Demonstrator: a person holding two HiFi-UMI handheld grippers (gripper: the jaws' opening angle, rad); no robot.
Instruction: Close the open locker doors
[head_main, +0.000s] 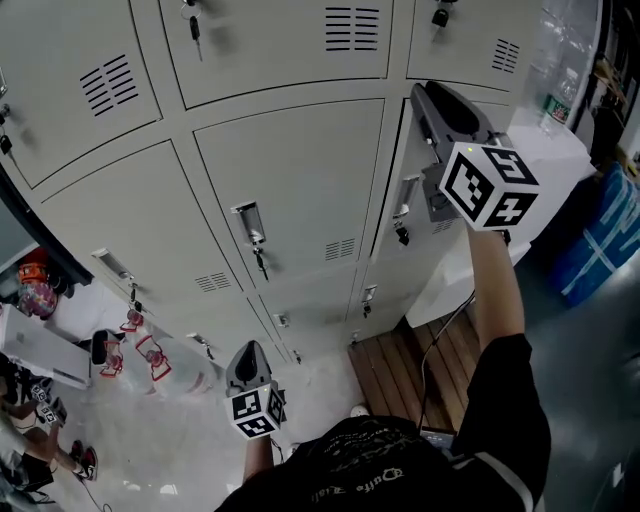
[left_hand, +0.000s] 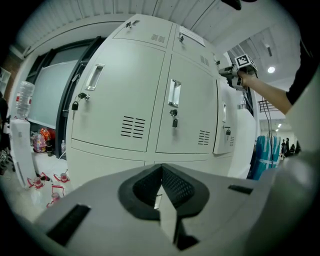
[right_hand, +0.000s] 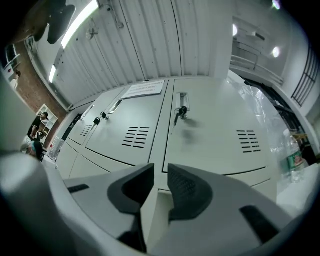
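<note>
facing grey lockers (head_main: 290, 180), left gripper (left_hand: 161, 169) clenched empty, right gripper (right_hand: 160, 174) jaws slightly parted

My left gripper (left_hand: 161, 167) and right gripper (right_hand: 161, 170) are pale grey shells with dark ribbed pads (right_hand: 187, 192); behind the jaws each bears a black-and-white marker cube (head_main: 488, 185). My sleeve (head_main: 510, 400) is black.

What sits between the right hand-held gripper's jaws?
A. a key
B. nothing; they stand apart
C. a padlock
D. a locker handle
B: in the right gripper view the right hand-held gripper has an empty gap between its pads, with the locker doors lying beyond.
</note>
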